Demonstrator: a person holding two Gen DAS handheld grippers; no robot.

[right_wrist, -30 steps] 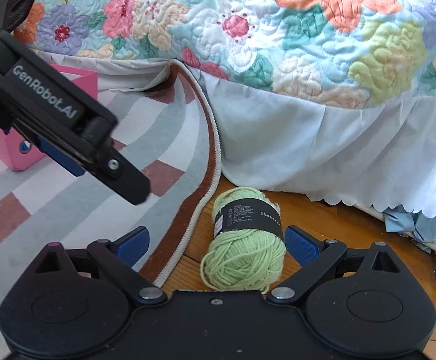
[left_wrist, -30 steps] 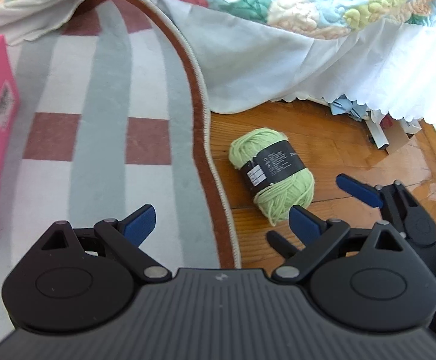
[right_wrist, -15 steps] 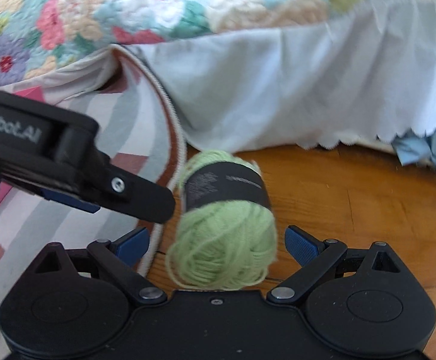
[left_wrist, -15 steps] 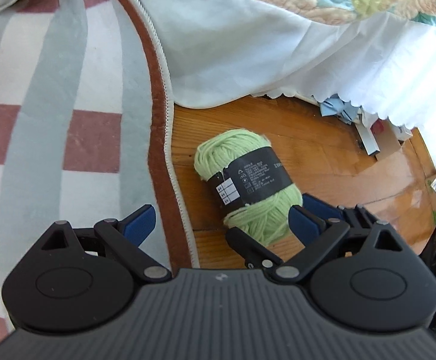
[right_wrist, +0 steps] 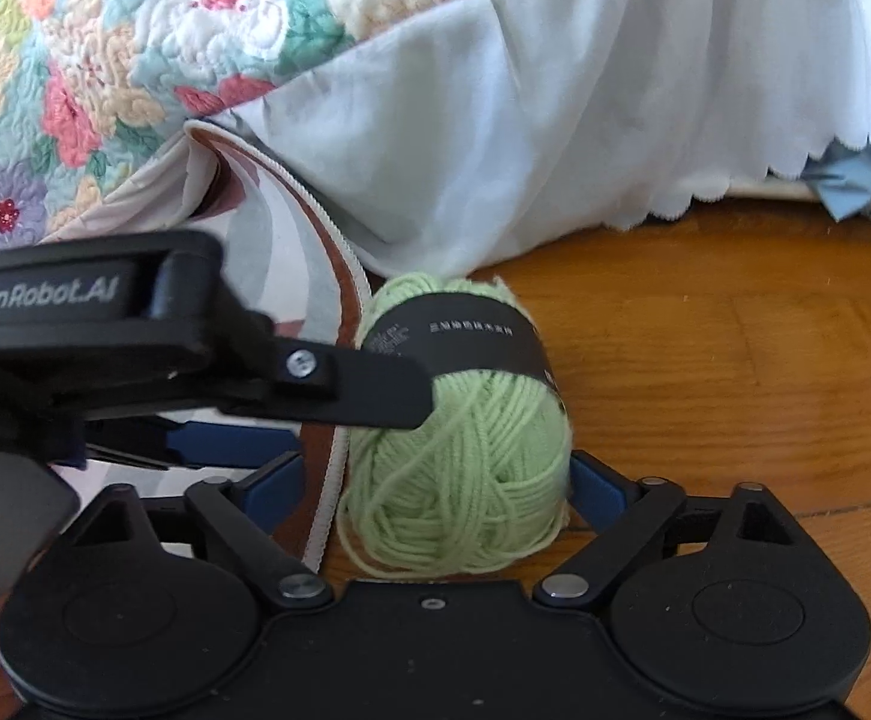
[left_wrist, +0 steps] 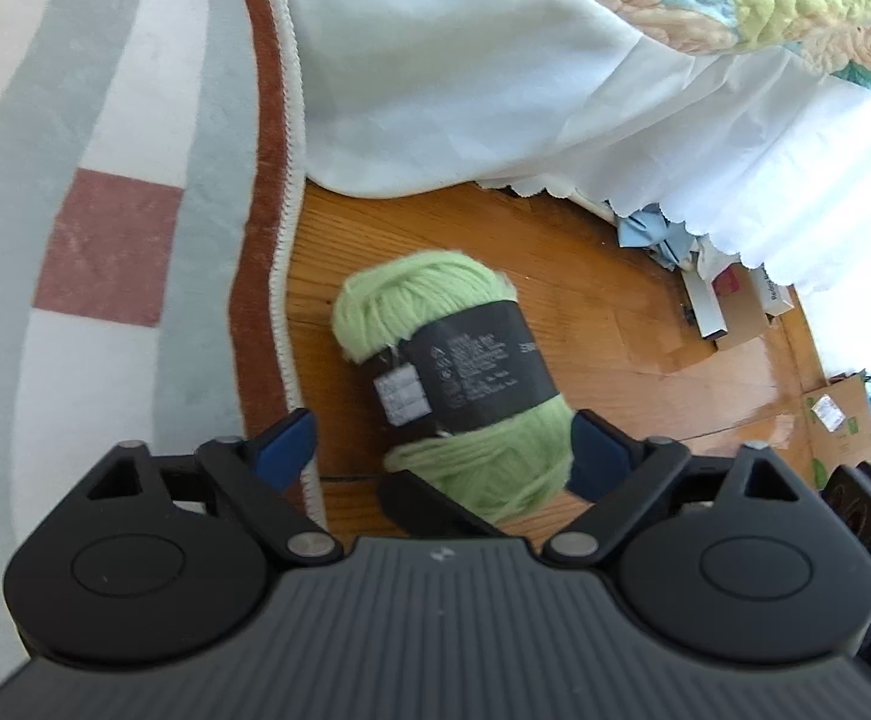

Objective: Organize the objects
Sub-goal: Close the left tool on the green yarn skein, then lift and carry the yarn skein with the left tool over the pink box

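Rug [left_wrist: 105, 192] at left; its edge borders the wood floor [left_wrist: 645, 360]. Green yarn ball [left_wrist: 459, 372] lies on the floor just beside the rug edge, under the white bed skirt [left_wrist: 495, 90]. Left gripper [left_wrist: 435, 450]: jaws closing, yarn's near end between them, right pad touching. Right gripper [right_wrist: 435, 480]: jaws closing around the same yarn, right pad touching, left pad apart.

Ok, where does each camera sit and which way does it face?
Left wrist: on the left tongs, facing down at the black-banded light-green yarn ball on wooden floor; closing jaws straddle it.
Right wrist: on the right tongs, same downward look, jaws likewise closing round it.
Shared: yarn ball, striped rug's edge, white bed skirt.
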